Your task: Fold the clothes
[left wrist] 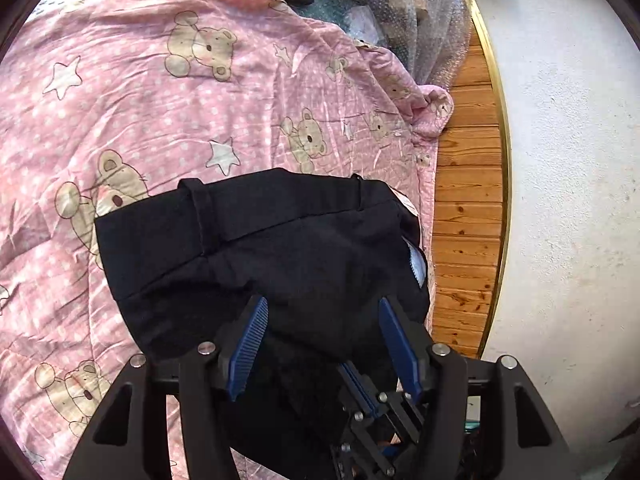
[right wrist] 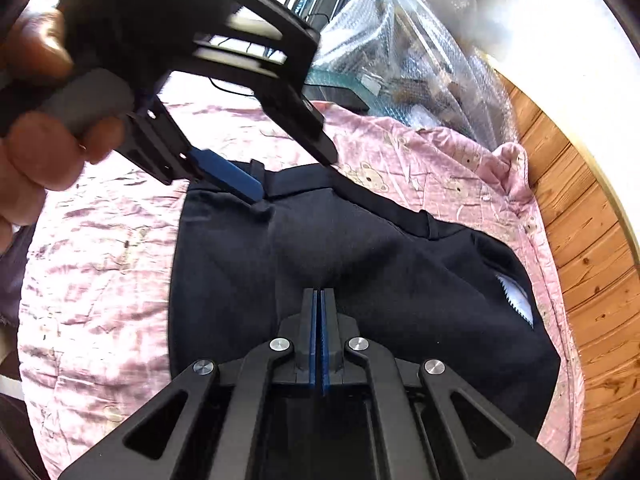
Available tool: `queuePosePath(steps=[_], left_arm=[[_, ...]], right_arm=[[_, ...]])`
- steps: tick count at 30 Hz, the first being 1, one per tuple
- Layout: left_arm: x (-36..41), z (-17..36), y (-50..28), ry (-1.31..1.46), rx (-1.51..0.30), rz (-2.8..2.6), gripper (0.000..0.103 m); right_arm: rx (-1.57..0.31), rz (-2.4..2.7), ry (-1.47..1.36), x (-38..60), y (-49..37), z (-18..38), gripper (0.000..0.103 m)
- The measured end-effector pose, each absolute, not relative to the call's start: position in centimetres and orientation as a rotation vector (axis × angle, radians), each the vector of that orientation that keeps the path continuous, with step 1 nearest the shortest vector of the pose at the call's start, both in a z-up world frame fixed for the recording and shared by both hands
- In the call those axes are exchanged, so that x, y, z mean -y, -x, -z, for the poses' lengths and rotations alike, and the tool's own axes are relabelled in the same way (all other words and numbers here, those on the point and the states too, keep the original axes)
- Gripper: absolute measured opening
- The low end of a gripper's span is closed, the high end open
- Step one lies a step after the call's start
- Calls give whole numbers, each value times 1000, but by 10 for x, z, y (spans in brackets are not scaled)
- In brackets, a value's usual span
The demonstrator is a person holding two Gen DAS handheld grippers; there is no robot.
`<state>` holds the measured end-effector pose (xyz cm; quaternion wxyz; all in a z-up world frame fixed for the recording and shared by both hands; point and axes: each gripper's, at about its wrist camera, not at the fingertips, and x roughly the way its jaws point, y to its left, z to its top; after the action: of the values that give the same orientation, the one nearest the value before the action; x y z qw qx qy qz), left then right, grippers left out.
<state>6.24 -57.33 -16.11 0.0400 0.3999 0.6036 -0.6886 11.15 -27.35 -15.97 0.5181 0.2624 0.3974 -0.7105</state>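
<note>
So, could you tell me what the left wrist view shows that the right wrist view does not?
Only the left wrist view shows the left tongs open above the black garment. Only the right wrist view shows a hand gripping the left tool, and the right tongs pinched shut on the black garment. Both show the pink bear quilt and the garment's white label.
</note>
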Motion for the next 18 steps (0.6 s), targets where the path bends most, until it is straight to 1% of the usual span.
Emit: queuePosePath(steps=[2, 5, 7, 9, 11, 12, 13, 14, 15, 16, 17, 18], left_arm=[[571, 164, -62, -1229, -1851, 2096, 61], [566, 167, -58, -1249, -1854, 2088, 61], [559, 161, -52, -1319, -1776, 2141, 62], [550, 155, -45, -1419, -1683, 2195, 62], [540, 152, -38, -1542, -1532, 2240, 62], [538, 154, -36, -1571, -1478, 2247, 62], [537, 157, -36, -1581, -1466, 2246, 62], [539, 161, -36, -1580, -1465, 2255, 50], [542, 163, -38, -1567, -1440, 2280, 35], [546, 163, -42, -1541, -1422, 2304, 19], [552, 163, -49, -1496, -1456, 2321, 10], [560, 160, -59, -1439, -1516, 2339, 5]], right_arm=[[-994, 1728, -560, 269, -127, 156, 0], [-1143, 1727, -394, 271, -151, 168, 0], [-1205, 1707, -307, 272, -170, 176, 0], [-1210, 1691, -268, 274, -184, 178, 0], [-1197, 1689, -284, 276, -187, 181, 0], [-1156, 1695, -322, 275, -184, 181, 0], [-1101, 1705, -371, 273, -179, 180, 2], [-1052, 1710, -419, 269, -173, 177, 7], [-992, 1707, -494, 262, -166, 172, 10], [-897, 1711, -605, 251, -155, 163, 21], [-777, 1734, -722, 232, -142, 152, 31], [-637, 1762, -836, 206, -130, 142, 35]])
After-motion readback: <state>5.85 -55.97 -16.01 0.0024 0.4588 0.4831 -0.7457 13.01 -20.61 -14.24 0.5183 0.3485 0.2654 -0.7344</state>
